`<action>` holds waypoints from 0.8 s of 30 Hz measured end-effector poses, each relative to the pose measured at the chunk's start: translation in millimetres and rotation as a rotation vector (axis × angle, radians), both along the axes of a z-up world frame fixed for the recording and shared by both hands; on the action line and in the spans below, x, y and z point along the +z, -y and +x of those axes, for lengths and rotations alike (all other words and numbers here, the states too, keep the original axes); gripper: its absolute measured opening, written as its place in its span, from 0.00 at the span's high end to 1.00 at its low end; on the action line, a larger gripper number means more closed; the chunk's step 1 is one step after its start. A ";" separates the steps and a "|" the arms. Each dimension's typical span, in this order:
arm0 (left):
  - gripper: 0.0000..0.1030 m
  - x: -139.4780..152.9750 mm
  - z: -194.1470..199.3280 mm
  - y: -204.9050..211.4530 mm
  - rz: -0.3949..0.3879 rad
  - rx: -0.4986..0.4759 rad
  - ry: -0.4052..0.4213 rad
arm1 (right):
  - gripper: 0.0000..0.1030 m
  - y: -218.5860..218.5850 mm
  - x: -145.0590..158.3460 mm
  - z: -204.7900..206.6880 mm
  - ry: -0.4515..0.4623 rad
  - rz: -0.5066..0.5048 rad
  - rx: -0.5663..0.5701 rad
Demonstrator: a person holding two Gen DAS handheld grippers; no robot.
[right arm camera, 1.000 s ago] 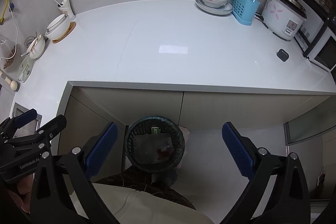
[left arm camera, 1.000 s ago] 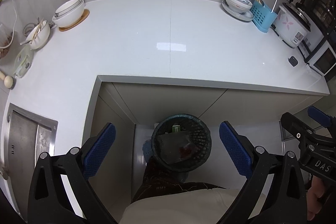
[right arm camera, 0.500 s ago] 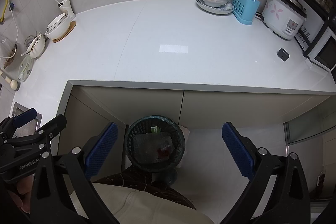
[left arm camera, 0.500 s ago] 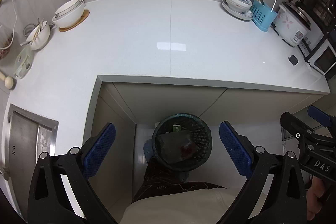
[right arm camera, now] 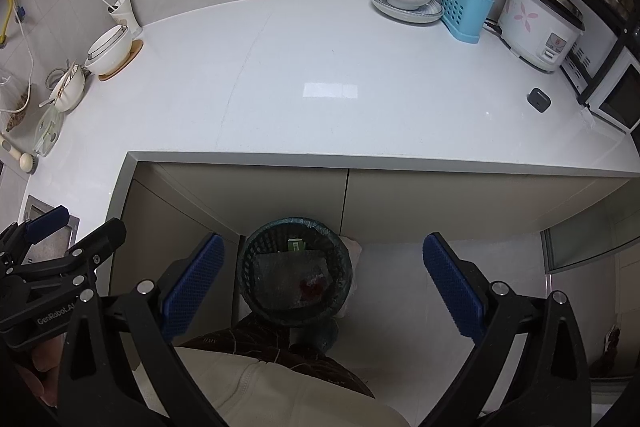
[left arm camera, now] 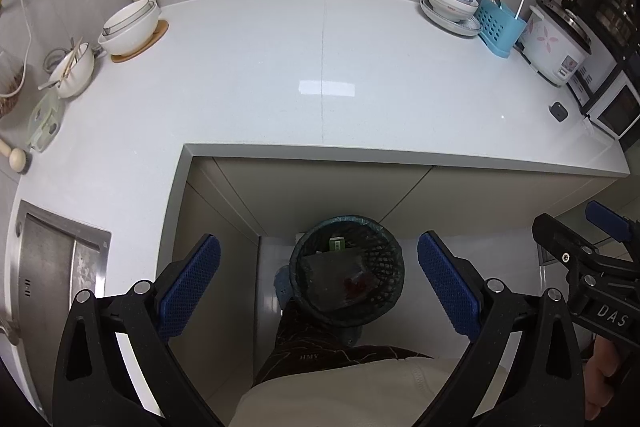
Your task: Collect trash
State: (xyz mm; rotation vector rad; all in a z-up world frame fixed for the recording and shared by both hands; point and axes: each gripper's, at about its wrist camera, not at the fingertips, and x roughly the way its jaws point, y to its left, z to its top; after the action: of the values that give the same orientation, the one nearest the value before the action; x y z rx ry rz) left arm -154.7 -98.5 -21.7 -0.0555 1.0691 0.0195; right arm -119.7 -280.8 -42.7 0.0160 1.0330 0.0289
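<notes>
Left gripper (left arm camera: 318, 283) "DAS"-side neighbour, right gripper (right arm camera: 324, 285) beside "GenRobot.AI" lettering, both spread empty over bin (left arm camera: 347, 269).

The middle of the worktop (left arm camera: 320, 67) is left bare and open to passage. Its left edge is lined by stacked bowls (left arm camera: 128, 27), and its back right corner is taken up by a blue utensil caddy (left arm camera: 500, 27) and a rice cooker (left arm camera: 556, 47). The mesh waste bin (left arm camera: 348, 271) is hemmed in by cabinet fronts (left arm camera: 320, 191) below the front edge.

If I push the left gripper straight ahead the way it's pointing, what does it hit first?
Probably the trash bin on the floor, framed between the open left gripper fingers. Nothing shows in between, though depth is unclear.
</notes>
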 end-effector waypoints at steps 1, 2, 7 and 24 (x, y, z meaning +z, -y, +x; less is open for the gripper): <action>0.06 0.0 0.1 -0.2 0.000 0.000 0.001 | 0.07 0.3 -0.4 -0.1 -0.001 0.001 -0.001; 0.06 0.1 -0.1 -0.2 0.002 0.001 0.002 | 0.07 0.5 -0.8 -0.3 -0.003 0.002 -0.002; 0.06 -0.5 0.0 -1.3 0.005 0.003 0.002 | 0.07 -2.3 -1.6 -1.4 -0.005 0.000 -0.001; 0.06 -0.8 -0.7 -5.2 0.000 0.005 0.004 | 0.07 -9.0 -5.0 -0.6 -0.015 -0.002 0.011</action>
State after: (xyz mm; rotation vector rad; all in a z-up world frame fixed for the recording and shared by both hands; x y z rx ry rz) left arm -155.4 -93.3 -22.5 -0.0582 1.0645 0.0240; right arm -120.3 -271.8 -47.8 0.0085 1.0481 0.0381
